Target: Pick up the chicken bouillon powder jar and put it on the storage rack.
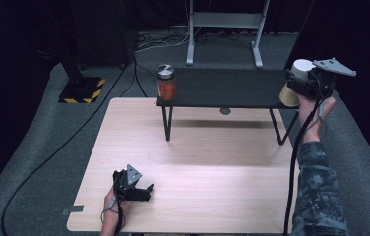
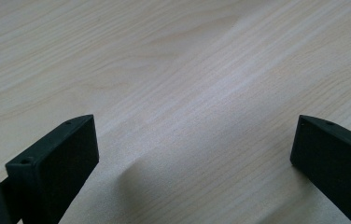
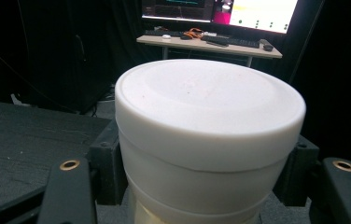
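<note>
Clamped on the white-lidded jar [image 3: 209, 140], my right gripper [image 1: 305, 84] holds it at the right end of the black shelf [image 1: 222, 88] (beside its edge). Nearer me, my left gripper [image 1: 141, 191] rests wide open on the bare wooden table [image 1: 198, 162]. Far left on the shelf stands a red-filled jar [image 1: 166, 82], well apart.

Left hand [image 1: 111, 202] sits low at the near left, forearm coming in from the near edge, and the left gripper [image 1: 146, 189] lies level, pointing right. In the left gripper view its jaws stand wide apart with nothing between them. Over at the far right, the right forearm in a patterned sleeve [image 1: 316, 191] reaches up and away, wrist bent, right hand [image 1: 316, 110] gripping from below. The right gripper [image 1: 291, 83] points left, jaws clamped on something, grey plate on top.
</note>
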{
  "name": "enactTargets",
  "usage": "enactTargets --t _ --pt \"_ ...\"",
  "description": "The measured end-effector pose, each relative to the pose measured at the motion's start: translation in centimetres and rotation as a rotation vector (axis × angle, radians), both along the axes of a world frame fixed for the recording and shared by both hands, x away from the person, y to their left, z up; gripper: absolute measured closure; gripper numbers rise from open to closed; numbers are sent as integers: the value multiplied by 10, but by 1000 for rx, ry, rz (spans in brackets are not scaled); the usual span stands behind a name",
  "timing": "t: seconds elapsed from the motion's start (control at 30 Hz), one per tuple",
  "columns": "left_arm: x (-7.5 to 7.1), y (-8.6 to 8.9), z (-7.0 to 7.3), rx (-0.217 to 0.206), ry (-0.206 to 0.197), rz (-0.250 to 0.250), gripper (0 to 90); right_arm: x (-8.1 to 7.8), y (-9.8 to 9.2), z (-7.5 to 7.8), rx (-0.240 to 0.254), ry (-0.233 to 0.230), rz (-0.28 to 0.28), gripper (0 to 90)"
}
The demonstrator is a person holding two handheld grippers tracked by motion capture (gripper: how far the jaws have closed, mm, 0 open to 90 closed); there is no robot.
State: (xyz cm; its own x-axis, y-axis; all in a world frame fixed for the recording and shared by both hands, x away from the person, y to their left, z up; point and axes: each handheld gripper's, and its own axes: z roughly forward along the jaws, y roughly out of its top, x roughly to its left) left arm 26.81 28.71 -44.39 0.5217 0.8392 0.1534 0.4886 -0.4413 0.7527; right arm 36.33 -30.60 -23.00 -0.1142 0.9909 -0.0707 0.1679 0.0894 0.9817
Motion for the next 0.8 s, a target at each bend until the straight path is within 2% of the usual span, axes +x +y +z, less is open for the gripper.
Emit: enactTargets --t 0.47,0.8 --pt "0 0 0 -1 -1 0 5 22 10 -1 -4 34 7 333" --pt "0 0 0 0 -4 -2 6 31 15 -5 -4 60 10 332"
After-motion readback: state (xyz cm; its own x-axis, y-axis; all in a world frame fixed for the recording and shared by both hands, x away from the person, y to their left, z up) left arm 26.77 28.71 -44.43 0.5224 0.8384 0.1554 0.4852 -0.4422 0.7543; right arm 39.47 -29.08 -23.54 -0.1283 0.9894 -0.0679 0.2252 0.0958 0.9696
